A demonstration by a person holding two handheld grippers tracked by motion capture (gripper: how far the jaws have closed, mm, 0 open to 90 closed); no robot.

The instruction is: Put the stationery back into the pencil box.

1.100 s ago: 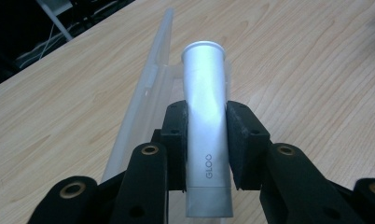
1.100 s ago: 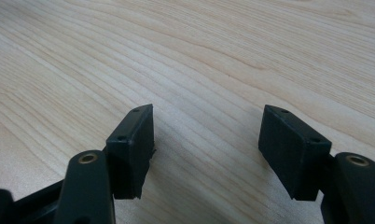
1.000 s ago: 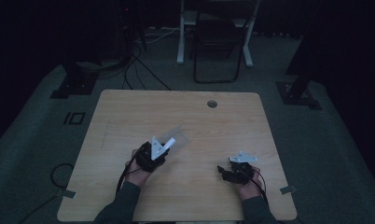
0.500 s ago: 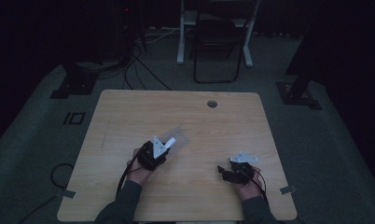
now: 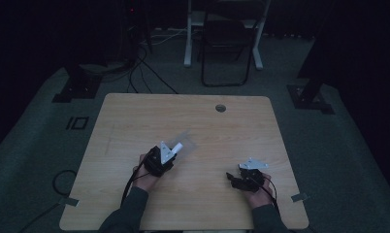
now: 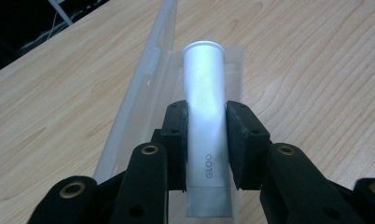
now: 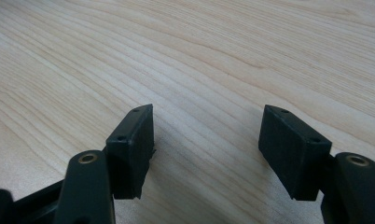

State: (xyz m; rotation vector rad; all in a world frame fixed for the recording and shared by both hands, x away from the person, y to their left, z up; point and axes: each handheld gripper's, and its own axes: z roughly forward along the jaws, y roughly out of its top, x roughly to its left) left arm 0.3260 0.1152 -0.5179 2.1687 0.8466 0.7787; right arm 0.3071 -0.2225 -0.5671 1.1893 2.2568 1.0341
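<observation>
Left gripper (image 6: 205, 140) clamps 1 silver tube (image 6: 204, 116) above a clear plastic tray (image 6: 143, 93), possibly its packaging; right gripper (image 7: 206, 140) waits released, well right of the tray. Pickup done, placement remains.

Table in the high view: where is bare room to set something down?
The table is bare across its far half up to the cable hole, and between the left gripper holding the tube and the right gripper. Only the near edge is crowded.
</observation>
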